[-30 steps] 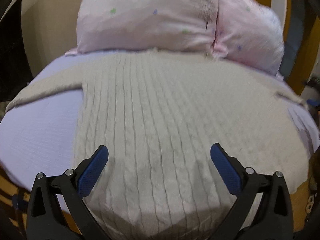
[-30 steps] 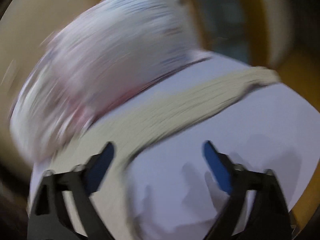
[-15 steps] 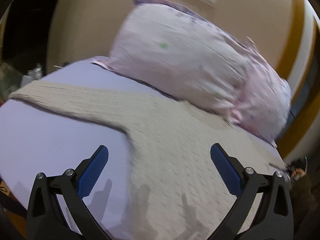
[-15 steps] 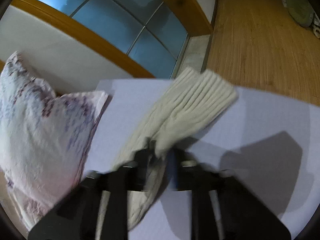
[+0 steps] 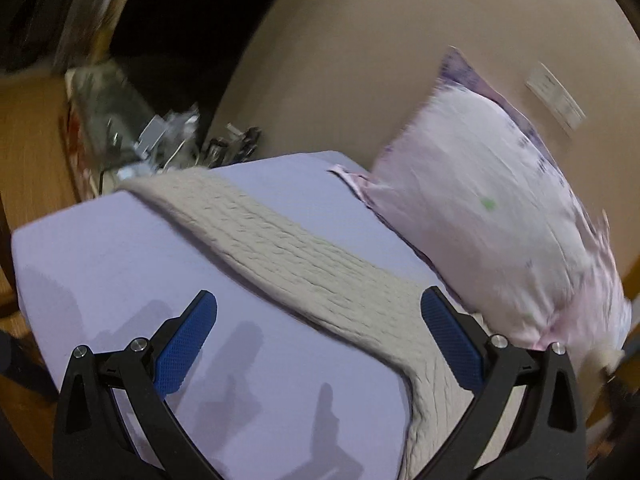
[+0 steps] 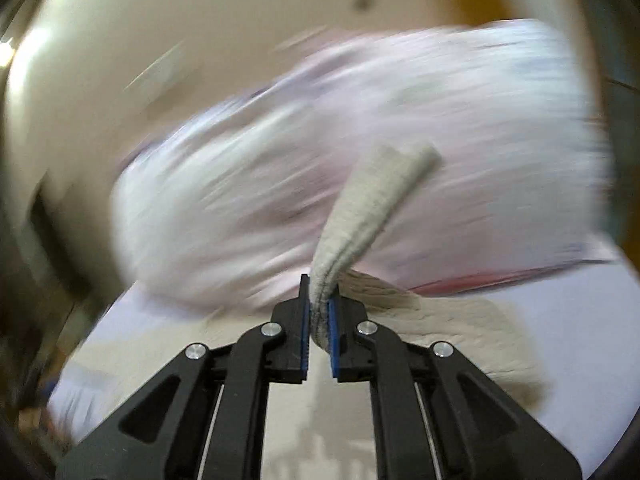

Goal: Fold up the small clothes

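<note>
A cream cable-knit sweater lies on a lavender bed. In the left wrist view its left sleeve stretches flat toward the bed's far left corner. My left gripper is open and empty, hovering above the sleeve near the armpit. In the right wrist view my right gripper is shut on the right sleeve's cuff, which stands up lifted above the sweater body. That view is motion-blurred.
A pink pillow leans on the beige headboard behind the sweater; it also shows in the right wrist view. Clutter sits beyond the bed's far left corner. Wooden floor lies left of the lavender sheet.
My right gripper closed on the right sleeve's cuff and swung it up toward the pillow. My left gripper turned left from the sweater body to the left sleeve, staying open.
</note>
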Demonstrator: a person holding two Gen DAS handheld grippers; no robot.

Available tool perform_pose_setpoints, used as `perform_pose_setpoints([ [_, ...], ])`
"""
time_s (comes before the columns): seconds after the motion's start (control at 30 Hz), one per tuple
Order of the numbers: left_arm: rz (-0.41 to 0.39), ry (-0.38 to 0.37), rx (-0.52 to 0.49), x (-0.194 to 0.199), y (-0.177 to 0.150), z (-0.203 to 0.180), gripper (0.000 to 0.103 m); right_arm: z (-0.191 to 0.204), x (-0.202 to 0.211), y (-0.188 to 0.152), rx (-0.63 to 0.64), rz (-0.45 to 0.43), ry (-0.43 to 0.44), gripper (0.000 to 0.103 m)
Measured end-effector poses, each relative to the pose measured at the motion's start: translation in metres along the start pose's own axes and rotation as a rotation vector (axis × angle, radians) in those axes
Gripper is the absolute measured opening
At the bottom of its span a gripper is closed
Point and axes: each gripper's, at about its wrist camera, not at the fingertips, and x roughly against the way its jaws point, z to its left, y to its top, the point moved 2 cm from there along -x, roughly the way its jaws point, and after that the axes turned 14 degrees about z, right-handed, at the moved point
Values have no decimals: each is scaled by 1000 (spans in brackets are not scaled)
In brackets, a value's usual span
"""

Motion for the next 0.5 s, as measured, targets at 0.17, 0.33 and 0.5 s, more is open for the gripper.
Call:
perform_pose_setpoints([
  [0.17,39,-10,106,-16,17,26,93,73,-73,-41,160,286,67,40],
  [0.33,84,-19,222,-35,37,51,85,33,-29,-38,34,157,73,75],
  [0.5,75,-56,339,-47,60,82,72,-10,4,-39,-50,108,56,79],
])
